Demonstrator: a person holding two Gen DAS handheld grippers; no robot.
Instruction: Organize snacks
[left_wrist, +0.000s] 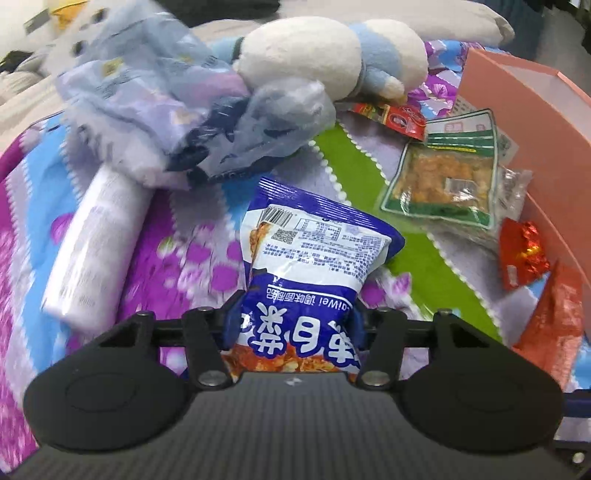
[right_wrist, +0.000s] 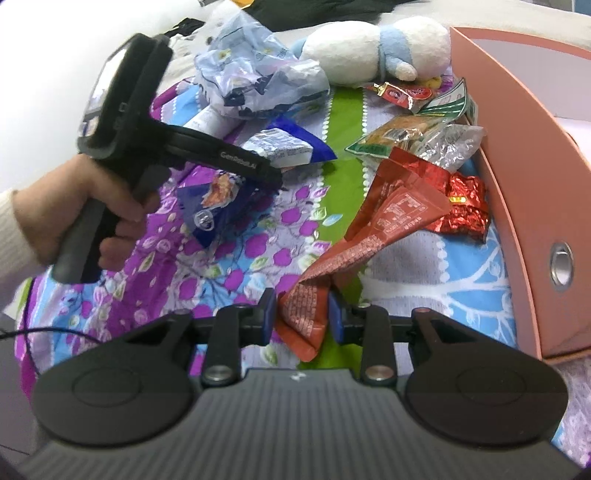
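Note:
My left gripper (left_wrist: 293, 321) is shut on a blue and white snack bag (left_wrist: 314, 251), pinching it at its waist above the flowered bedspread (left_wrist: 177, 258). In the right wrist view a hand (right_wrist: 92, 206) holds that gripper, and the blue bag (right_wrist: 214, 199) hangs under its fingers. My right gripper (right_wrist: 301, 317) is shut on the lower corner of a long orange-red packet (right_wrist: 391, 206); the same packet (left_wrist: 554, 314) shows at the right edge of the left wrist view. A green packet of fried snacks (left_wrist: 443, 181), a red foil packet (right_wrist: 465, 206) and a small red sachet (left_wrist: 391, 114) lie beside a pink box (right_wrist: 517, 184).
A white and blue plush toy (left_wrist: 325, 62) and a crumpled clear plastic bag (left_wrist: 166, 99) lie at the back of the bedspread. A white tube (left_wrist: 96, 243) rests at the left. The pink box (left_wrist: 535, 122) stands along the right side, with a metal ring (right_wrist: 561, 266) on its front.

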